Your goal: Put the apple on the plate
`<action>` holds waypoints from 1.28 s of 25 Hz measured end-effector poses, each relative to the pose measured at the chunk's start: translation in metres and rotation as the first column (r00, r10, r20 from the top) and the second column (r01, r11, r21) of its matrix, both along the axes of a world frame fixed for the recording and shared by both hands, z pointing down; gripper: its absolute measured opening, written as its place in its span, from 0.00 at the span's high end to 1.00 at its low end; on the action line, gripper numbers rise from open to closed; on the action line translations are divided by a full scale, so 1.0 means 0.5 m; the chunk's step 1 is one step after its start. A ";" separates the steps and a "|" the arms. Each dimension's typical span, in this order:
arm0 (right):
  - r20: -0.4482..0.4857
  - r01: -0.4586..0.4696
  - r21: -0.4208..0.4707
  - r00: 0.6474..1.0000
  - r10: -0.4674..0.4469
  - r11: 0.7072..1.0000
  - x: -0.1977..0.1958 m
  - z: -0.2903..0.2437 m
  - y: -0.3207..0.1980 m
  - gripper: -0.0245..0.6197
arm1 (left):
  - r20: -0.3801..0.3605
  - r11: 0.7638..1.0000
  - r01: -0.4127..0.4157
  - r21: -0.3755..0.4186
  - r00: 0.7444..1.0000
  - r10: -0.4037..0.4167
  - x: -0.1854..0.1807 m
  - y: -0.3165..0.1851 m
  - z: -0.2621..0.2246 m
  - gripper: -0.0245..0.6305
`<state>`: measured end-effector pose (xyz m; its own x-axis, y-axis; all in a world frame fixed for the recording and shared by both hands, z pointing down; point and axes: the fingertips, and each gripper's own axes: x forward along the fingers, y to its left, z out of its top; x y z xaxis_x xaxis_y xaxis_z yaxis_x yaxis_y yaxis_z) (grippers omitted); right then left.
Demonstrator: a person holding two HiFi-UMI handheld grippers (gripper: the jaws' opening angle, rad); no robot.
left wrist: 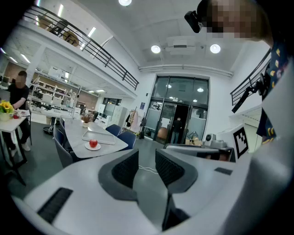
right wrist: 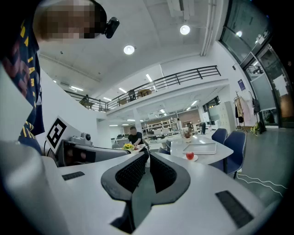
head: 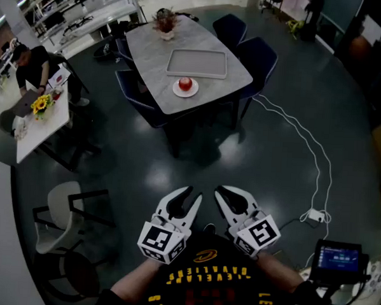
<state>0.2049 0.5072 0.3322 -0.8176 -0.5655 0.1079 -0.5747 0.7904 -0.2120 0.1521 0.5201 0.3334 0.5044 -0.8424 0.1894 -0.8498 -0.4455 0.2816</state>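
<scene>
Left hand-held gripper [head: 188, 198] gapes empty, right hand-held gripper [head: 229, 195] is clenched empty; apple [head: 185, 84] sits on plate [head: 176, 90], well apart.

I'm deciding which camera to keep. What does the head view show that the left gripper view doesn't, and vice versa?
Head view only: a white chair on the floor and a lit screen. Left gripper view only: glass entrance doors and a balcony railing. Both: the apple on its plate, near the tray on the grey table.
</scene>
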 end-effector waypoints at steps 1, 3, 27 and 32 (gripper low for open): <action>-0.001 0.000 0.001 1.000 0.000 1.000 -0.004 -0.003 -0.001 0.90 | 0.001 1.000 -0.001 -0.001 1.000 0.001 -0.004 -0.001 -0.002 0.78; 0.000 -0.002 0.004 1.000 0.002 1.000 -0.011 -0.008 -0.002 0.90 | 0.001 1.000 -0.001 -0.003 1.000 0.001 -0.010 -0.004 -0.006 0.78; -0.032 -0.166 -0.044 0.986 0.164 0.985 -0.265 0.026 -0.304 0.90 | -0.046 0.997 -0.076 -0.015 0.996 0.075 -0.303 -0.309 0.024 0.78; -0.081 -0.199 -0.043 0.977 0.195 0.979 -0.297 0.033 -0.347 0.90 | -0.076 0.995 -0.097 -0.022 0.993 0.095 -0.339 -0.341 0.036 0.78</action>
<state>0.0564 0.3339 0.3488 -0.6788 -0.7071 0.1982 -0.7342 0.6492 -0.1988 -0.0176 0.3496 0.3513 0.5962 -0.7848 0.1692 -0.7798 -0.5159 0.3548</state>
